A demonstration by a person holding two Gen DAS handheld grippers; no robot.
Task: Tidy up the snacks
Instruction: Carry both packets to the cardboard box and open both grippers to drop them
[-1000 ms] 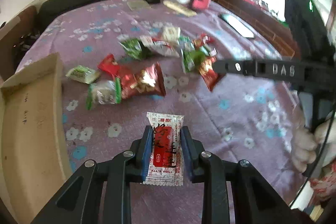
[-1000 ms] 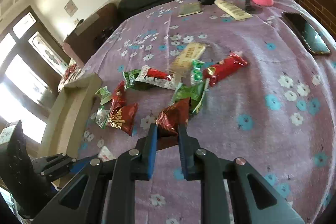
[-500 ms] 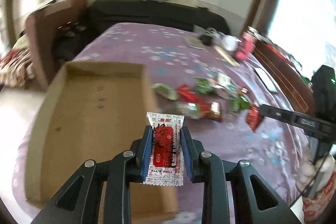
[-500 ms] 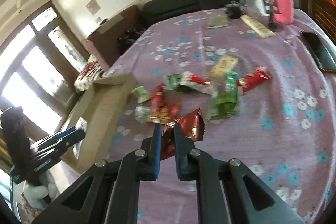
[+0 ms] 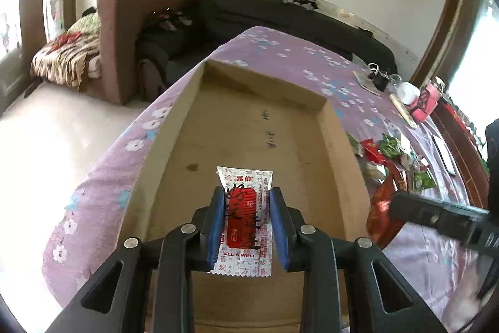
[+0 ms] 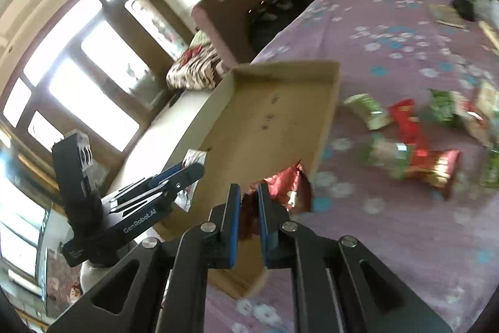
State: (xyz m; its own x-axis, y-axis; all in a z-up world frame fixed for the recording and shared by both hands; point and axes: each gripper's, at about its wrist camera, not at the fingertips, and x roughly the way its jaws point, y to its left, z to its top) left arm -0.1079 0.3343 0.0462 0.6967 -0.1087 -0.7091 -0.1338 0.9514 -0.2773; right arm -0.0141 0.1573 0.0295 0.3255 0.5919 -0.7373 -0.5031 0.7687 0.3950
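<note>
My left gripper (image 5: 246, 195) holds a white and red snack packet (image 5: 244, 177) upright over the floor of the open cardboard box (image 5: 249, 120); its jaws are opening slightly, with the packet still between the blue pads. My right gripper (image 6: 248, 192) is shut on a crumpled red foil snack packet (image 6: 288, 183) and hangs at the box's (image 6: 265, 120) near right wall. The right wrist view shows the left gripper (image 6: 193, 169) at the left side of the box. Several loose snacks (image 6: 405, 127) lie on the purple flowered tablecloth to the right of the box.
The box sits near the table's left edge (image 5: 103, 177), with bare floor beyond it. A brown armchair (image 5: 124, 36) and a dark sofa (image 5: 280, 17) stand behind the table. A pink bottle (image 5: 427, 99), a white cup and small items crowd the far right corner.
Both grippers swung left from the snack pile to the cardboard box, each carrying its packet. The box now fills the middle of both views.
</note>
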